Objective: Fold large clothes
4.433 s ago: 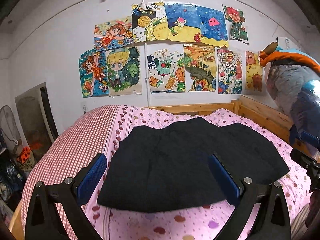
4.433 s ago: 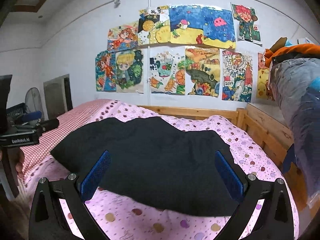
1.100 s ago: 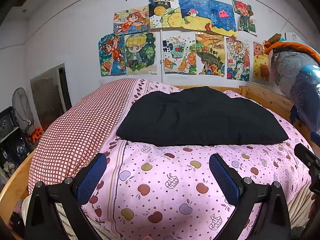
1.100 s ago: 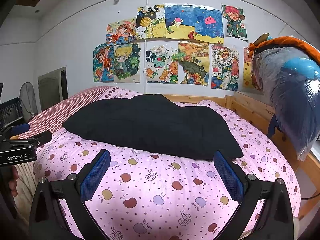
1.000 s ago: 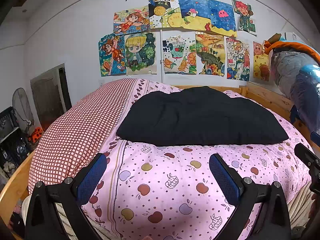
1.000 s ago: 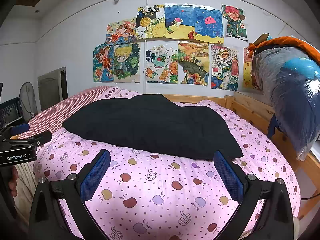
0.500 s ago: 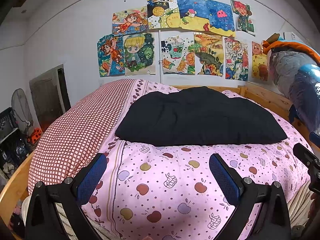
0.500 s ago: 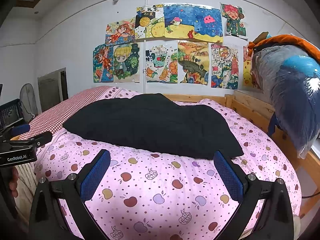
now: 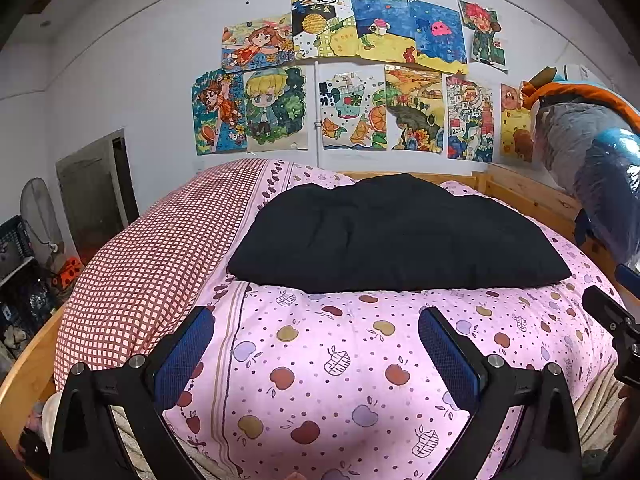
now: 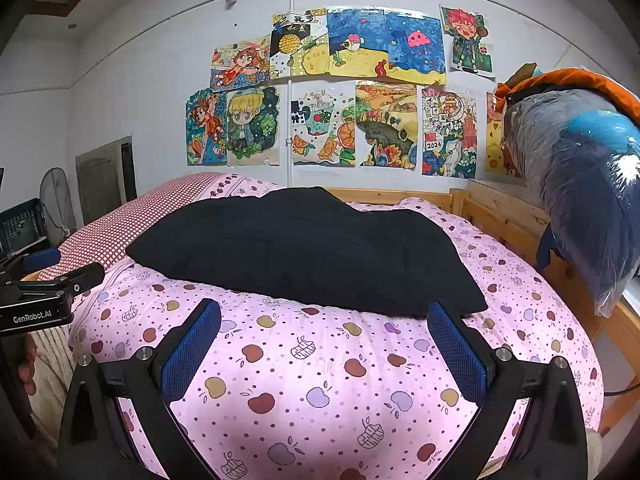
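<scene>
A black garment (image 9: 394, 236) lies flat on the far half of the pink apple-print quilt (image 9: 332, 360); it also shows in the right wrist view, black garment (image 10: 304, 248) on the quilt (image 10: 320, 380). My left gripper (image 9: 316, 352) hangs open over the quilt's near part, well short of the garment's near hem, with nothing between its fingers. My right gripper (image 10: 324, 344) is open too, empty, its right fingertip close to the garment's near right corner. In the right wrist view the left gripper (image 10: 56, 276) appears at the left edge.
A red checked cover (image 9: 160, 252) lies along the bed's left side. A wooden bed rail (image 10: 516, 220) runs at the right, with a plastic-wrapped bundle (image 10: 580, 184) above it. Drawings (image 9: 344, 80) cover the back wall. A fan and crates (image 9: 32, 232) stand at the left.
Since 4.4 s ago both grippers have pulled back from over the garment to the quilt's near part. Over the last second they have barely moved. The garment lies unchanged.
</scene>
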A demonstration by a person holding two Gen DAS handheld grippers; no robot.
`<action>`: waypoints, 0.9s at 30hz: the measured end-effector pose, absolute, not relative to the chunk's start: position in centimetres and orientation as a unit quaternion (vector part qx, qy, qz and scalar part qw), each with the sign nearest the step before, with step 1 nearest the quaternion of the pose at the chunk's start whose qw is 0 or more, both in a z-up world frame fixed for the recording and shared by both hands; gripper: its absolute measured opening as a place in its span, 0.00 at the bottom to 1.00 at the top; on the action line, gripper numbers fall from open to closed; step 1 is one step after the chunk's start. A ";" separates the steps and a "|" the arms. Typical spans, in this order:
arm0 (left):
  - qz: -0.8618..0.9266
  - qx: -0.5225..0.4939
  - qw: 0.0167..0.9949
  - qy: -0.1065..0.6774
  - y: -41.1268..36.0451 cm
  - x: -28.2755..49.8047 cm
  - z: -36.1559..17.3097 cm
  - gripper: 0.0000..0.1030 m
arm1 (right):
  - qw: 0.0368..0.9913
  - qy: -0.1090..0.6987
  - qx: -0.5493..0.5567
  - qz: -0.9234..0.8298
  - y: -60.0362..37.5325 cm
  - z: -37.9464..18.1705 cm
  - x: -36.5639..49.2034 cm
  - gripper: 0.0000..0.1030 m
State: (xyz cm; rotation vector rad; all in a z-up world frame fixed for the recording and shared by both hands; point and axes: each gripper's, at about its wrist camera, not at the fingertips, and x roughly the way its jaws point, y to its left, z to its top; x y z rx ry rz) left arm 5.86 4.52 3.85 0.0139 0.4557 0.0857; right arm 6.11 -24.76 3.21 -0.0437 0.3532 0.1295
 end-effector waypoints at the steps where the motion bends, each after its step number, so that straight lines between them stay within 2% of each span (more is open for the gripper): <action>1: 0.042 0.007 0.973 0.226 4.5 5.8 3.8 1.00 | 0.982 0.175 -0.022 0.064 -24.8 3.2 6.1 0.98; 27: 0.060 0.008 0.973 0.223 5.0 5.8 3.7 1.00 | 0.982 0.177 -0.020 0.065 -24.4 2.9 5.9 0.99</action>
